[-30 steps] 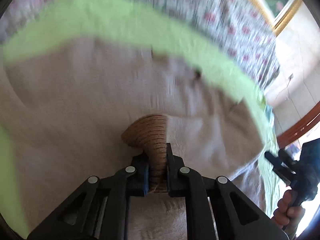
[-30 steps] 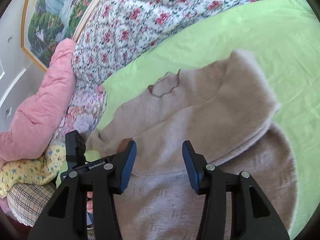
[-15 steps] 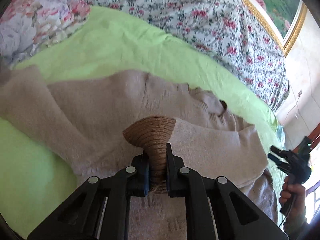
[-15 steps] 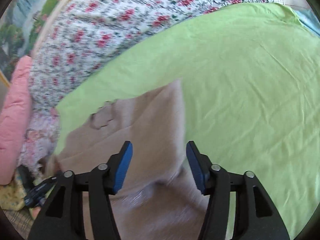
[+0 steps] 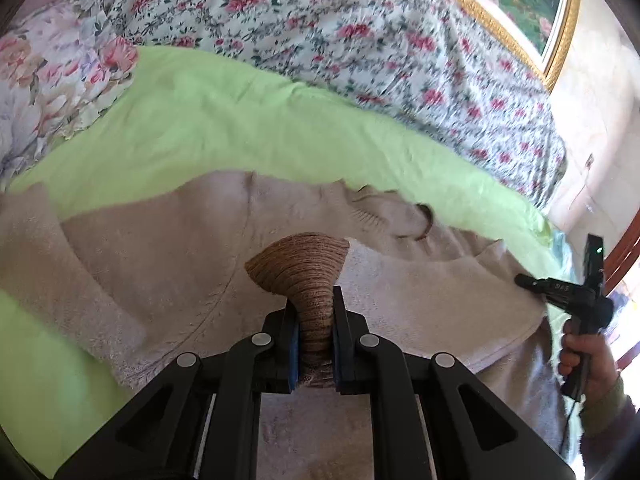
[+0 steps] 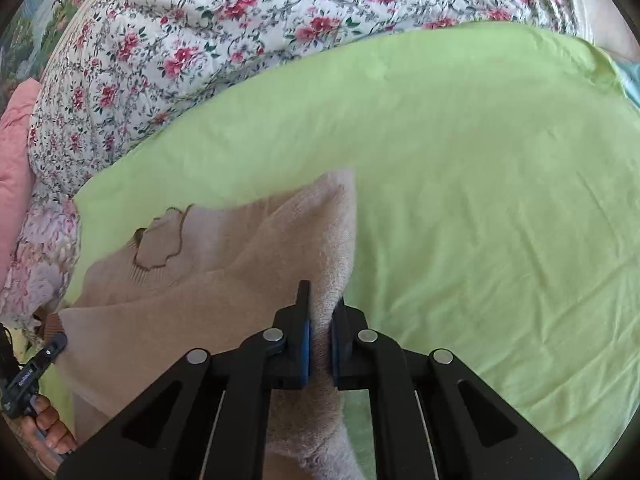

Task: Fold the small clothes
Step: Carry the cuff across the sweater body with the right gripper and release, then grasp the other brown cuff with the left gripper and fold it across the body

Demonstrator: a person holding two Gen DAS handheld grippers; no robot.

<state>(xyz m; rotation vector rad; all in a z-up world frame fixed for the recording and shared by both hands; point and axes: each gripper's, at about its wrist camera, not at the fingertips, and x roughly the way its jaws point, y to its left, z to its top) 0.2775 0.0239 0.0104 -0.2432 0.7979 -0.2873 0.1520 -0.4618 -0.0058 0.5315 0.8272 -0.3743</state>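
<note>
Both my grippers are pinching the sweater on the green sheet.

My left gripper (image 5: pixel 314 344) has its jaws pressed on a brown ribbed cuff (image 5: pixel 300 268) that fans out above the pads. My right gripper (image 6: pixel 319 340) is clamped on the edge of the sleeve (image 6: pixel 332 240), fabric squeezed between its blue pads. The beige sweater (image 6: pixel 192 292) lies spread on the sheet (image 6: pixel 460 184), collar toward the floral quilt (image 6: pixel 224 28). In the left view, a hand (image 5: pixel 590 364) grips the right tool's handle.
</note>
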